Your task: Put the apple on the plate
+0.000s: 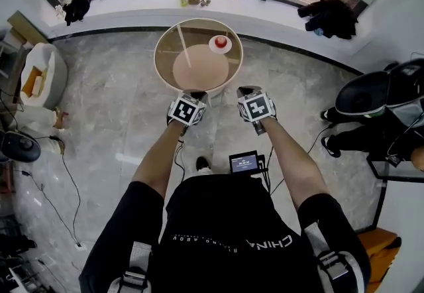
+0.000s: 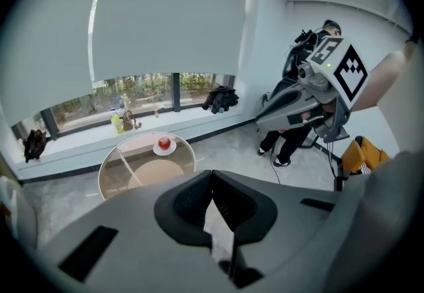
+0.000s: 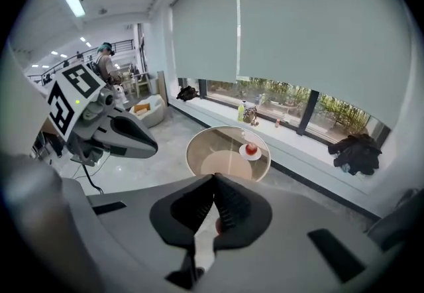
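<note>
Apple (image 1: 221,40) already sits on the plate (image 1: 213,48), left claw (image 2: 212,174) and right claw (image 3: 213,179) clenched empty, best held clear of the worktop (image 1: 163,67).

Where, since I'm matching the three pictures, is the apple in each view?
Head view: apple, top centre, on its plate.
Left gripper view: apple, left of centre.
Right gripper view: apple, right of centre.
Shared landmark: the round table under the plate.
</note>
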`<state>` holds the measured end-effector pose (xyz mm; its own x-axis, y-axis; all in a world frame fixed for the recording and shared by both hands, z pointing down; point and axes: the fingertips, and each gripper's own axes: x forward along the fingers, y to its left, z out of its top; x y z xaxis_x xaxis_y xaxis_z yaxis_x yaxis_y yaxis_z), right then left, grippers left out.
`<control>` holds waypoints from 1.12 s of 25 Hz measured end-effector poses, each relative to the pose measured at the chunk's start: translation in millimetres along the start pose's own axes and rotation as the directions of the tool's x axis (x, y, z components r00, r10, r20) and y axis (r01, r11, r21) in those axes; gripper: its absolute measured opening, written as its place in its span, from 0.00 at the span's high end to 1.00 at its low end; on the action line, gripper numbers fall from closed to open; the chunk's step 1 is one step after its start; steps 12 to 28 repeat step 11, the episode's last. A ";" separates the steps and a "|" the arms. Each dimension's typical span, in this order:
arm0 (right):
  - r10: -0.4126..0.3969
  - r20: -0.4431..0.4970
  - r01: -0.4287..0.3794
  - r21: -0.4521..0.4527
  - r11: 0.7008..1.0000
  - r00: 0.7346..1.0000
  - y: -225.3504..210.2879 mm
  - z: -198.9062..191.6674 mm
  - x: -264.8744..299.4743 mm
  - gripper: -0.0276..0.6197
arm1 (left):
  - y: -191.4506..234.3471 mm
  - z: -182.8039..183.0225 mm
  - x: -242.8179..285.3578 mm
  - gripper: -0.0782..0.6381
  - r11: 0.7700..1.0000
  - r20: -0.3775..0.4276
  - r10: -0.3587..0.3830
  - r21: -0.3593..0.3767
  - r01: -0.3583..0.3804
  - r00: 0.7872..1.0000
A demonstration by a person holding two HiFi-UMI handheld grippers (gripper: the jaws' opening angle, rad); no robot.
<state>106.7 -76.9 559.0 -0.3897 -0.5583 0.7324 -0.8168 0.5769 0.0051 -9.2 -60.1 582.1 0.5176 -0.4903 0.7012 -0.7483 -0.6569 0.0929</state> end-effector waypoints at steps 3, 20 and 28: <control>0.010 0.024 -0.011 0.038 0.999 1.000 -11.2 5.5 -7.0 0.91 | -15.7 9.9 4.8 0.87 0.996 -0.028 -0.001 0.085 0.003 1.000; 0.036 0.055 -0.039 0.052 0.998 0.998 -28.3 7.5 -19.2 0.91 | -31.3 31.7 18.1 0.87 0.995 0.000 0.016 0.096 -0.016 1.000; 0.036 0.055 -0.039 0.052 0.998 0.998 -28.3 7.5 -19.2 0.91 | -31.3 31.7 18.1 0.87 0.995 0.000 0.016 0.096 -0.016 1.000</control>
